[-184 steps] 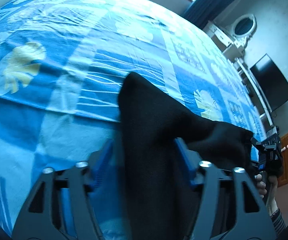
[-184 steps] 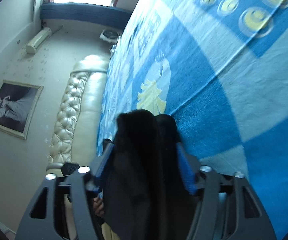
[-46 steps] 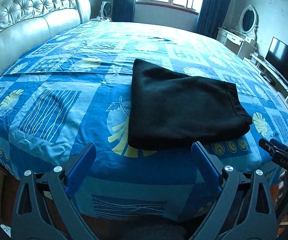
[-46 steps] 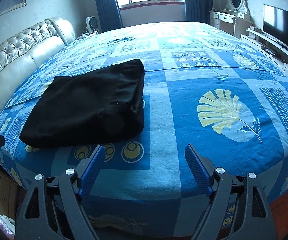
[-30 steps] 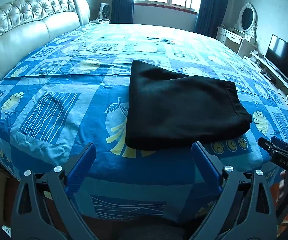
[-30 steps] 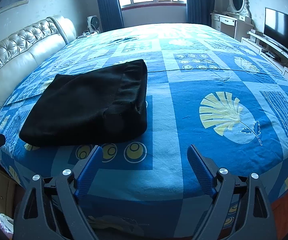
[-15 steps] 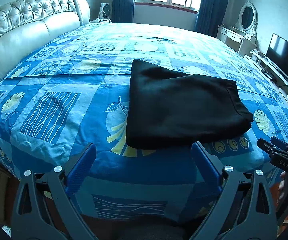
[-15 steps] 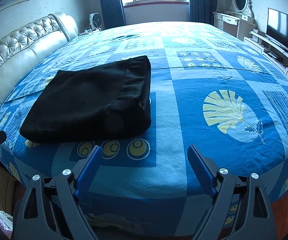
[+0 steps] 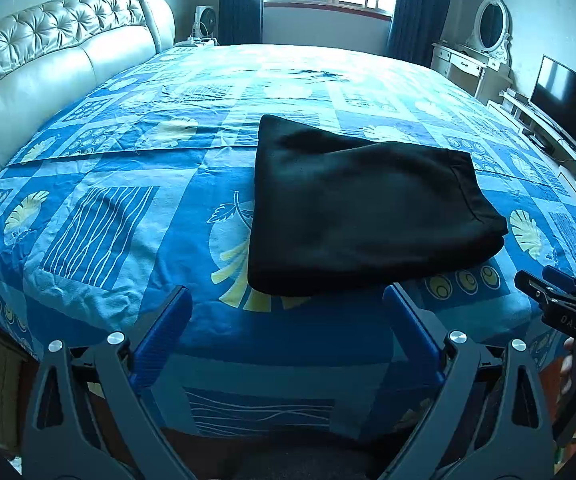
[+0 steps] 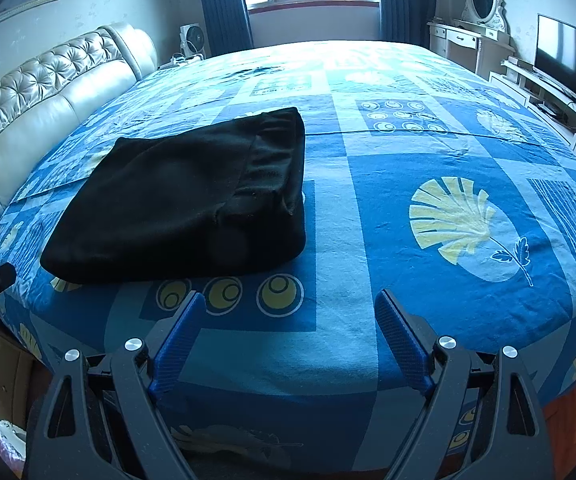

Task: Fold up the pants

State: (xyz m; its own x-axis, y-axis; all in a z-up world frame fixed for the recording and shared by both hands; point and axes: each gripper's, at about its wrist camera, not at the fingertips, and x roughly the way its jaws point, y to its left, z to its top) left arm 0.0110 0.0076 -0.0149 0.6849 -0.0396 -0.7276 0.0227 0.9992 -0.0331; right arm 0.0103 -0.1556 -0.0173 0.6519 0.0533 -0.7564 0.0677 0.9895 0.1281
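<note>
From the left wrist, one folded black fabric pair of pants [image 9: 363, 208] lies on the blue patterned bedspread [image 9: 100, 216], just ahead of the left gripper [image 9: 286, 308], whose jaws stand wide and empty. From the right wrist, the right gripper [image 10: 289, 312] gapes wide too; the pants [image 10: 184, 204] lie ahead-left, apparently in several layers.

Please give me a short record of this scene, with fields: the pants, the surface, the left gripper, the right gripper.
pants: black pants, folded into a compact stack, lying flat
surface: bed with blue patterned bedspread
left gripper: left gripper open, holding nothing, back at the bed's near edge
right gripper: right gripper open, holding nothing, apart from the pants
contact: neither gripper touches the pants
</note>
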